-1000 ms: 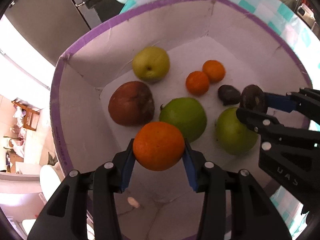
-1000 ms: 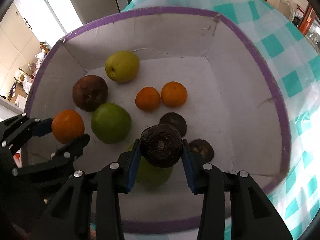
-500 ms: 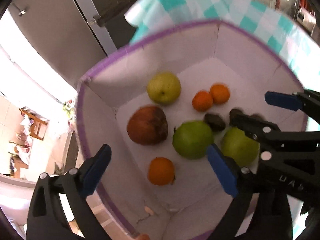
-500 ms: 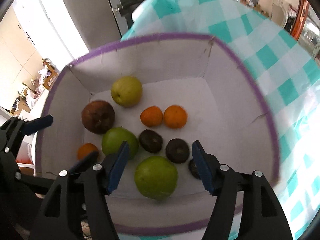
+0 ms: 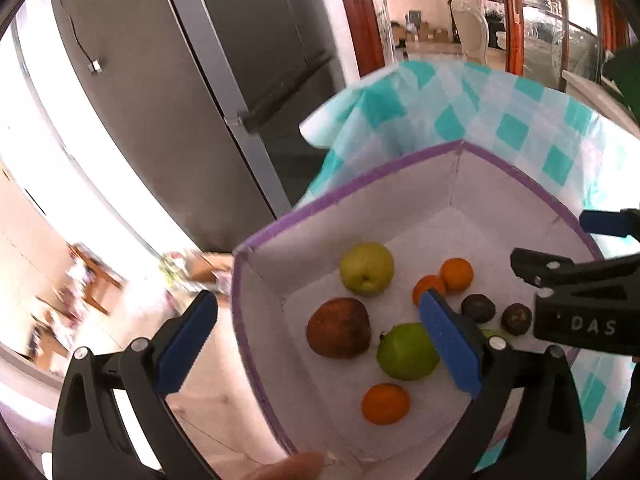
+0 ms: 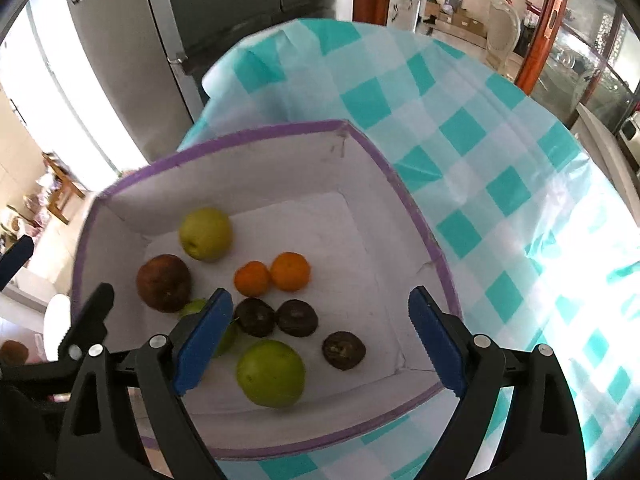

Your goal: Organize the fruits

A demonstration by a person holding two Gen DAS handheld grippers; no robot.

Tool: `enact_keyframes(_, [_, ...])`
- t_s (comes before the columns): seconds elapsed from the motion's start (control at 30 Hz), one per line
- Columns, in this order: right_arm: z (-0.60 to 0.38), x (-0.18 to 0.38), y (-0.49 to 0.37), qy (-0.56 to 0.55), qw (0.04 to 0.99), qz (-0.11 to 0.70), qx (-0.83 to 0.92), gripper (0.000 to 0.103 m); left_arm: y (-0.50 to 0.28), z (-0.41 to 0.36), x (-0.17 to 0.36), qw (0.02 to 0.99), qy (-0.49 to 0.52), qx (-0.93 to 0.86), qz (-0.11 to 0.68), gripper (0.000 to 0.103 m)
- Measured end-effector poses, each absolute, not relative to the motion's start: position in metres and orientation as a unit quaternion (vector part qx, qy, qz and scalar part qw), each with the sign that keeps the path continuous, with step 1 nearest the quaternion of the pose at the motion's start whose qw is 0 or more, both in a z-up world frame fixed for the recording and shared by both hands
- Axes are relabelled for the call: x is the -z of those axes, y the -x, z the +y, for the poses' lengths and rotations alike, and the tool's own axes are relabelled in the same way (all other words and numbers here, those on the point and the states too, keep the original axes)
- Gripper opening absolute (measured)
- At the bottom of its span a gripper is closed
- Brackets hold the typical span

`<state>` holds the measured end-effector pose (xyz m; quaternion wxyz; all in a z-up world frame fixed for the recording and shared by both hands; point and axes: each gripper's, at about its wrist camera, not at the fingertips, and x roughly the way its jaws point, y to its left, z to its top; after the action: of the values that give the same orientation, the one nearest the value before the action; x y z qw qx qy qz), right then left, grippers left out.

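Both my left gripper (image 5: 316,344) and right gripper (image 6: 320,340) are opening wide with nothing between them over the purple-rimmed box (image 6: 416,216) holding the fruit, so I'd lift straight clear without clipping the oranges (image 6: 290,271).

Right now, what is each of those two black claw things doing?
Left gripper: fingers opening wide, holding nothing.
Right gripper: fingers opening wide, holding nothing.

The box (image 6: 416,236) is standing open-topped, its purple-edged walls fencing the floor on all sides. Fruit is crowding the left and near part of the floor; the floor along the right wall and far-right corner is lying bare. The tablecloth (image 6: 500,152) beyond the right wall is lying unobstructed.
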<state>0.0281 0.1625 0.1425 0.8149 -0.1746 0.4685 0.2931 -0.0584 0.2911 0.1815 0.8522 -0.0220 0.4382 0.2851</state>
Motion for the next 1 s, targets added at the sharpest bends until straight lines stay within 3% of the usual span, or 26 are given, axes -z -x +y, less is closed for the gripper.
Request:
enact_keyframes(0.17, [0.172,-0.138,-0.03,0.191,0.808,0.475,-0.294,0.087,0.05,0.314,-0.169,0.84,0.066,-0.256,0.473,0.101])
enact_keyframes(0.77, [0.19,-0.129,-0.031,0.204,0.809,0.469,-0.289,0.087,0.038,0.296,-0.144,0.831,0.013,-0.206,0.517,0.101])
enact_keyframes(1.0, [0.18,-0.134,-0.04,0.18,0.811,0.484,-0.277,0.087,0.043,0.288,-0.136,0.821,0.035,-0.202,0.533,0.101])
